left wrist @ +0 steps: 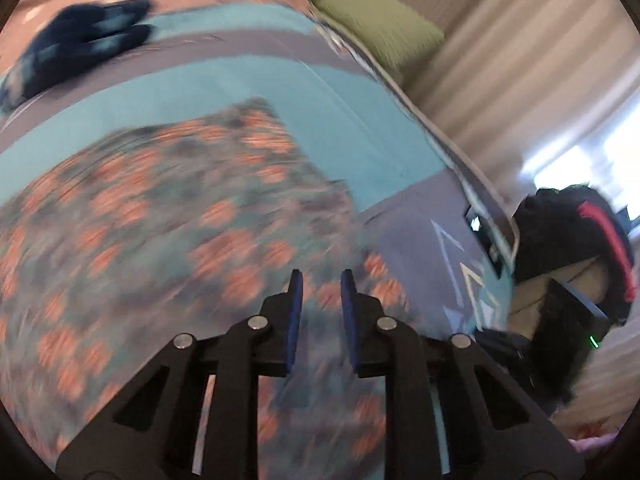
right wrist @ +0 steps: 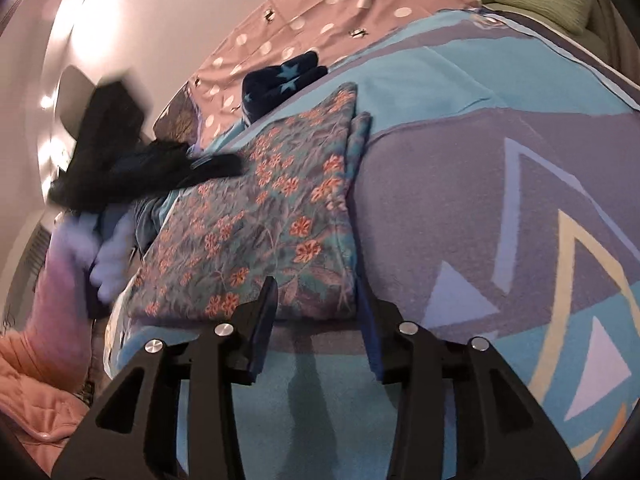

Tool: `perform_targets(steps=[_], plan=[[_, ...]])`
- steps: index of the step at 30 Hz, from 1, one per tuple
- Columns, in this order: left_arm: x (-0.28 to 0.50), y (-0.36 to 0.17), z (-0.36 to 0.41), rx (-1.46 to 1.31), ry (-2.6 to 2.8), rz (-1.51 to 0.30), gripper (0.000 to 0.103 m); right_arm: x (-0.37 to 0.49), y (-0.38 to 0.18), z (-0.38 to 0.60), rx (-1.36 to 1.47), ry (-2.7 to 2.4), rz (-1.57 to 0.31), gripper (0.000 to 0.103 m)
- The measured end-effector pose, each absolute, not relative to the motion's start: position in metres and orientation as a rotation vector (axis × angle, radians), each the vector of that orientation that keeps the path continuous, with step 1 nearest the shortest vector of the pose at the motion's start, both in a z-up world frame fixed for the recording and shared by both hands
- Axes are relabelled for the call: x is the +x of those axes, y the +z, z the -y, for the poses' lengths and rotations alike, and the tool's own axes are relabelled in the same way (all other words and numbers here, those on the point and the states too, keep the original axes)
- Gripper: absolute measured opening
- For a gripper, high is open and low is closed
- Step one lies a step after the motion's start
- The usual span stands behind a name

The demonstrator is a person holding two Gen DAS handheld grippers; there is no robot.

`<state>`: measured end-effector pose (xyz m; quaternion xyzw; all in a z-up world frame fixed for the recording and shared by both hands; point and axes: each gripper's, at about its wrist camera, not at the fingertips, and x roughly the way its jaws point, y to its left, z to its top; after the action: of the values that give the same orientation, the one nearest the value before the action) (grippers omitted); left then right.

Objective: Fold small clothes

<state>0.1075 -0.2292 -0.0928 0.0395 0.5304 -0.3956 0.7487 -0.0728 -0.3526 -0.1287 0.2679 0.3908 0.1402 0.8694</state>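
Floral teal-and-orange fabric garment (right wrist: 276,216) lies flat on the bed with the blue-and-grey geometric-pattern blanket (right wrist: 500,200), already folded into a neat rectangular packet with layered edges showing along its far right side, so I judge this piece done or nearly done. A dark navy garment with light blue stars (right wrist: 286,74), also folded or bunched compact, sits further back at the edge of the pink polka-dot sheet (right wrist: 340,0), apart from the floral one; looks finished too, though too small to be sure. The right claw (right wrist: 320,304) hovers just at the near edge of the floral packet, fingers moderately apart, nothing between them, not gripping. The left claw (left wrist: 322,300) sits over the floral fabric in its own blurred view, jaws narrow with a small gap, fabric visible through the gap behind, nothing pinched as far as I can tell. In the right wrist view the left claw shows as a dark blurred shape at the far left side of the packet, with pale purple-blue items (right wrist: 108,256) below it at the bed's edge, too blurred to identify; possibly more clothes to fold. Green cushions (left wrist: 376,20) sit beyond the bed. Left to do, as a guess: final smoothing or moving the floral packet aside, then any remaining pieces.
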Motion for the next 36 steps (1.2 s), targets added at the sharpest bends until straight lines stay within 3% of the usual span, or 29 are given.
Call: perform_targets(steps=[8, 10, 12, 14, 16, 17, 21, 22, 30, 33, 36], plan=[[0.116, -0.117, 0.314, 0.299, -0.811, -1.227, 0.020, -0.073, -0.126, 0.365, 0.566, 0.359, -0.785, 0.041], [0.115, -0.121, 0.326, 0.345, -0.801, -1.242, 0.029, -0.071, -0.129, 0.365, 0.559, 0.367, -0.798, 0.041], [0.113, -0.126, 0.336, 0.413, -0.778, -1.230, 0.029, -0.070, -0.131, 0.363, 0.548, 0.366, -0.809, 0.041], [0.116, -0.128, 0.341, 0.444, -0.744, -1.223, 0.016, -0.073, -0.133, 0.363, 0.549, 0.368, -0.809, 0.041], [0.121, -0.128, 0.339, 0.439, -0.733, -1.220, 0.011, -0.075, -0.133, 0.365, 0.559, 0.368, -0.793, 0.041], [0.123, -0.127, 0.339, 0.425, -0.730, -1.216, 0.009, -0.076, -0.131, 0.367, 0.557, 0.367, -0.776, 0.039], [0.141, -0.126, 0.341, 0.351, -0.734, -1.210, 0.003, -0.072, -0.120, 0.365, 0.510, 0.404, -0.729, 0.010], [0.145, -0.130, 0.340, 0.344, -0.733, -1.219, 0.003, -0.069, -0.120, 0.365, 0.512, 0.412, -0.733, 0.009], [0.150, -0.135, 0.333, 0.298, -0.759, -1.225, 0.003, -0.069, -0.125, 0.353, 0.472, 0.481, -0.792, 0.012], [0.146, -0.135, 0.337, 0.330, -0.759, -1.208, 0.003, -0.062, -0.128, 0.360, 0.497, 0.442, -0.796, 0.032], [0.146, -0.134, 0.340, 0.334, -0.753, -1.206, 0.003, -0.055, -0.134, 0.359, 0.490, 0.463, -0.822, 0.032]])
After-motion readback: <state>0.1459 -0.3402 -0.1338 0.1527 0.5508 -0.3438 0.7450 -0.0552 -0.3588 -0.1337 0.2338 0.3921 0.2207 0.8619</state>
